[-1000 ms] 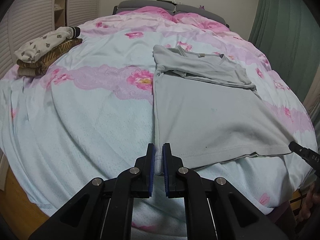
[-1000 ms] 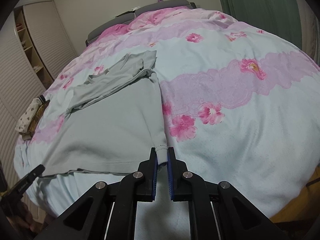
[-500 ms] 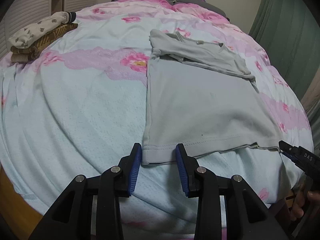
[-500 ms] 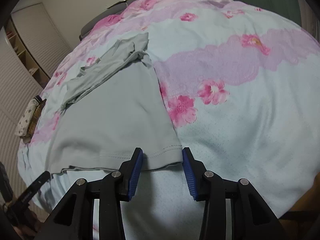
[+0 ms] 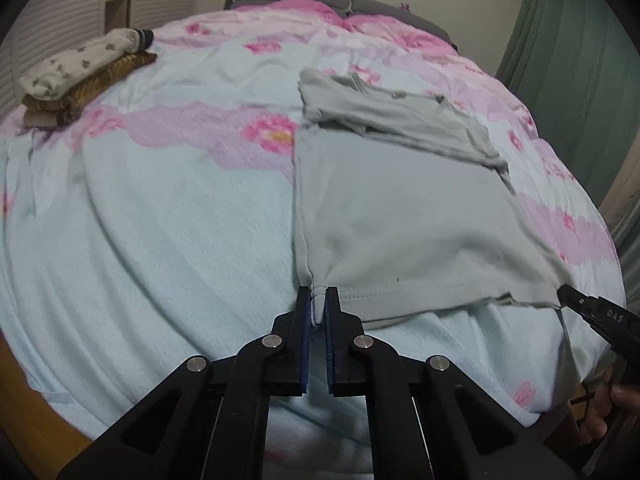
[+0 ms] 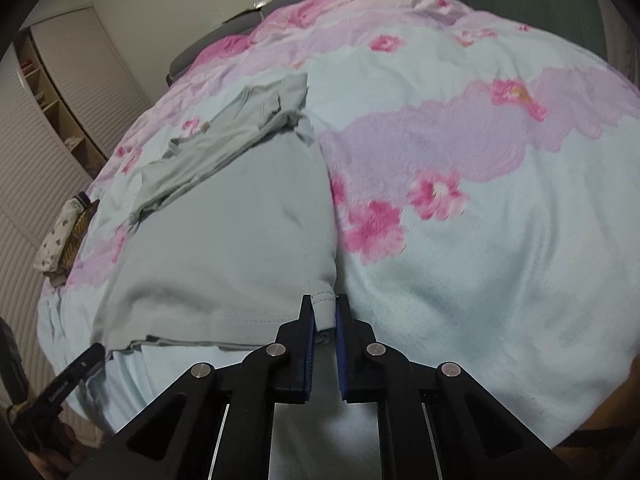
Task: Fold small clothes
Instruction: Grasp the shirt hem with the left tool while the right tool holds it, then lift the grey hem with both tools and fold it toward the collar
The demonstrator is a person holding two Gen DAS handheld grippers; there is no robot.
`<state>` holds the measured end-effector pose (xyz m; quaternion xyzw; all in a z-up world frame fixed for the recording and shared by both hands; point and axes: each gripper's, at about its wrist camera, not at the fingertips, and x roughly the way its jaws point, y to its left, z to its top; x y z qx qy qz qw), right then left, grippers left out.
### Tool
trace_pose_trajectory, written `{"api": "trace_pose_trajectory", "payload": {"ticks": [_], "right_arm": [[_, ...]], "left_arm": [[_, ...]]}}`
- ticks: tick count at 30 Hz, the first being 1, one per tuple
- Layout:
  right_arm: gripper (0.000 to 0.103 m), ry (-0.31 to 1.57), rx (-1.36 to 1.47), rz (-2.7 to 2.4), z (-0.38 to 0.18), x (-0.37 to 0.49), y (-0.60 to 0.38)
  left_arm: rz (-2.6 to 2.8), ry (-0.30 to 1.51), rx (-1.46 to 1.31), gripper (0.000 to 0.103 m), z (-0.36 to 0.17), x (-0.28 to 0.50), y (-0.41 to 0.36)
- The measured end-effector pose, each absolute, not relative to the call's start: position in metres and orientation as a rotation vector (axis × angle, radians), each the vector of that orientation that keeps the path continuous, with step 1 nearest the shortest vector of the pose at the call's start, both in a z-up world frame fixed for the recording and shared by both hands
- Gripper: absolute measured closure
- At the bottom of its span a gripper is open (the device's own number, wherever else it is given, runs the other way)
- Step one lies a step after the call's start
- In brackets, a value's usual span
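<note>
A: While both grippers pinch the hem, where does the shirt (image 5: 404,216) lie?

B: Flat on the bed (image 5: 168,216), front down or up I cannot tell, sleeves already folded in across the chest at the end far from the hem. The hem sits at the near edge of the bed.

A: And the jaws?

B: The left gripper (image 5: 319,312) is clamped on the hem's left corner; the cloth bunches between the blue pads. The right gripper (image 6: 323,318) is closed on the hem's right corner, though its jaws stand a little wider, with a thinner bite of fabric.

A: So the step, as I judge it, is carrying the hem up over the body toward the collar?

B: That is my reading. To do it well, lift both corners together and level, so the hem stays taut between them and does not sag in the middle. Move straight along the shirt, not sideways, or the side seams will skew.

A: Risk?

B: The right hold looks shallow; the corner may slip out on lifting. A lower layer of the hem also peeks out under the top one, so it may lag.

A: Anything else near?

B: A stack (image 5: 76,80) of folded clothes, well apart, beyond the hem's left corner toward the bed's far left.
</note>
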<state>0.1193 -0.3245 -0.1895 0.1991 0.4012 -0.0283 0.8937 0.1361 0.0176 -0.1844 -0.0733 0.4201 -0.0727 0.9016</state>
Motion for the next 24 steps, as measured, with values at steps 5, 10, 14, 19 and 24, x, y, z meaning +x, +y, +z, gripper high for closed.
{"api": "trace_pose_trajectory", "payload": {"ticks": [5, 10, 14, 19, 24], "right_arm": [[0.093, 0.766, 0.399, -0.061, -0.168, 0.117, -0.325], [0.093, 0.725, 0.392, -0.046, -0.151, 0.123, -0.325], [0.093, 0.695, 0.383, -0.035, -0.137, 0.129, -0.326], [0.093, 0.652, 0.380, -0.025, -0.120, 0.142, -0.328], [0.093, 0.615, 0.385, -0.020, -0.104, 0.161, -0.332]], "left_arm": [[-0.130, 0.802, -0.161, 0.095, -0.164, 0.139, 0.025], [-0.127, 0.750, -0.161, 0.095, -0.145, 0.149, 0.025], [-0.129, 0.716, -0.160, 0.095, -0.131, 0.160, 0.026], [-0.133, 0.691, -0.164, 0.095, -0.119, 0.178, 0.024], [-0.141, 0.657, -0.169, 0.095, -0.104, 0.201, 0.020]]}}
